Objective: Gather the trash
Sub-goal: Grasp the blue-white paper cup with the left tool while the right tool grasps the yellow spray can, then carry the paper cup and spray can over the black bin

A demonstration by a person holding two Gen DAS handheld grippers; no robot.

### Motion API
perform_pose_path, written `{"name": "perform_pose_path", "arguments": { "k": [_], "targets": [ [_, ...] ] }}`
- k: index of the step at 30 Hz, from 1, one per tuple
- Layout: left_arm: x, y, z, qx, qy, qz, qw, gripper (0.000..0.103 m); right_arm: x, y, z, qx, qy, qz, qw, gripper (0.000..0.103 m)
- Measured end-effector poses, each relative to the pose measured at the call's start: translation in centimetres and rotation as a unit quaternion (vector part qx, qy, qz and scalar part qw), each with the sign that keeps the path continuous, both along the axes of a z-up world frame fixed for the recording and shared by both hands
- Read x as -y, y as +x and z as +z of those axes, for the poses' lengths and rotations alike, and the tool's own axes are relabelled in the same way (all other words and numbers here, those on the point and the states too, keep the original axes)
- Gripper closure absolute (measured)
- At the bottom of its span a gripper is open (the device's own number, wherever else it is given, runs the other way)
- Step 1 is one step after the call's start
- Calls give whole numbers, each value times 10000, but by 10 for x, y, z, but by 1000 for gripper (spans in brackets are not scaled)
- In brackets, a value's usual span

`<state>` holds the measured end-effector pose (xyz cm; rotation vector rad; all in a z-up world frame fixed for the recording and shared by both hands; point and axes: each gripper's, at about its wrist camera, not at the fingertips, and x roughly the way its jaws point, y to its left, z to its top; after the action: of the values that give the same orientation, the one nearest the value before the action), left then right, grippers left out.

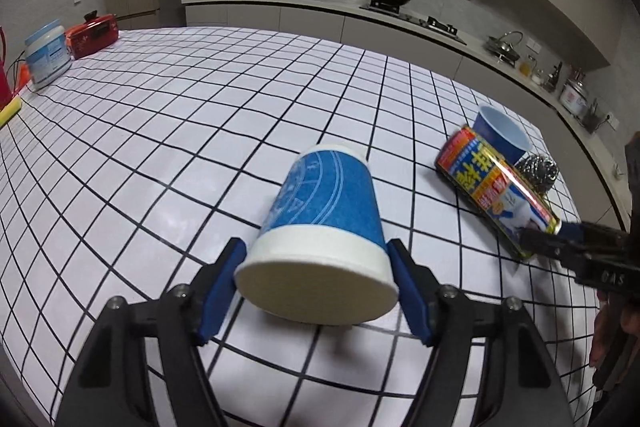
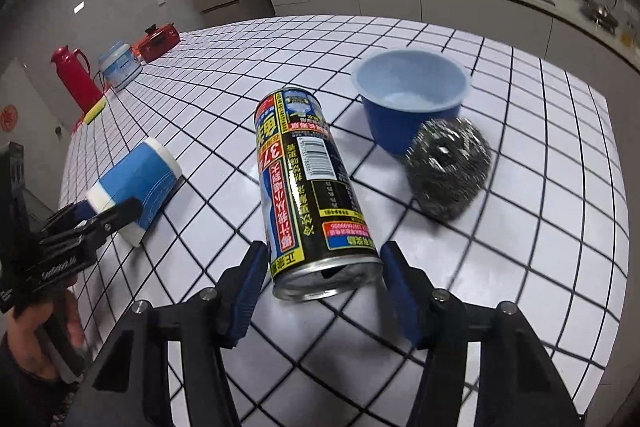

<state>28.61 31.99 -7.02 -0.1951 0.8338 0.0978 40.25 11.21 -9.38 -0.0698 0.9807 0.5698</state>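
A blue and white paper cup [image 1: 324, 199] lies on its side on the grid-patterned table [image 1: 200, 107]. My left gripper [image 1: 316, 259] is shut on its wide rim end, a pad against each side. A drink can [image 2: 304, 179] with red, yellow and black print lies on its side to the right. My right gripper [image 2: 324, 259] has its blue pads against the can's open end, one on each side. In the right wrist view the left gripper [image 2: 108, 211] shows at the cup [image 2: 136, 179]. The right gripper [image 1: 536, 243] shows at the can [image 1: 492, 183] in the left wrist view.
A blue plastic bowl [image 2: 412, 95] and a steel scourer [image 2: 448, 167] sit just beyond the can. At the table's far left stand a red thermos [image 2: 74, 75], a white tub [image 2: 120, 65], a red pot [image 2: 158, 39] and a yellow sponge [image 2: 96, 109]. A kitchen counter runs behind.
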Motion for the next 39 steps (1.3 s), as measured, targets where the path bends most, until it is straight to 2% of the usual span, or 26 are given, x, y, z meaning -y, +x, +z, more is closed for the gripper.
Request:
{"name": "perform_pose_path", "arguments": {
  "k": [2, 6, 9, 11, 17, 18, 20, 21, 25, 32, 39],
  "targets": [
    [-1, 2, -1, -11, 33, -6, 10000, 27, -7, 5, -1, 30, -90, -43, 9999, 38],
    [-3, 3, -2, 8, 29, -3, 10000, 26, -17, 6, -3, -240, 22, 187, 9995, 39],
    [-11, 7, -3, 13, 23, 14, 10000, 25, -24, 0, 4, -21, -99, 258, 9996, 39],
    [-15, 11, -4, -21, -17, 28, 10000, 25, -32, 10, 6, 59, -182, 173, 9997, 33],
    [-19, 21, -8, -93, -53, 28, 9999, 25, -59, 42, 0, -167, -211, 219, 9994, 33],
    [-20, 23, -8, -103, -55, 23, 9999, 25, -63, 43, -3, -224, -232, 257, 9991, 34],
    [-19, 25, -11, -152, -52, -1, 9999, 26, -69, 44, -9, -326, -312, 326, 9984, 48],
    [-19, 26, -12, -172, -98, -47, 9998, 27, -70, 42, -10, -328, -287, 352, 9984, 48],
    [-18, 23, -9, -79, -63, -74, 9999, 33, -67, 30, -7, -253, -236, 366, 9987, 48],
    [-4, 11, 8, 131, 39, -163, 9998, 33, -44, 9, 13, -63, -28, 275, 9996, 48],
    [26, 0, 23, 268, 57, -352, 9990, 33, -9, -12, 33, 91, 122, 105, 9998, 48]
  ]
}}
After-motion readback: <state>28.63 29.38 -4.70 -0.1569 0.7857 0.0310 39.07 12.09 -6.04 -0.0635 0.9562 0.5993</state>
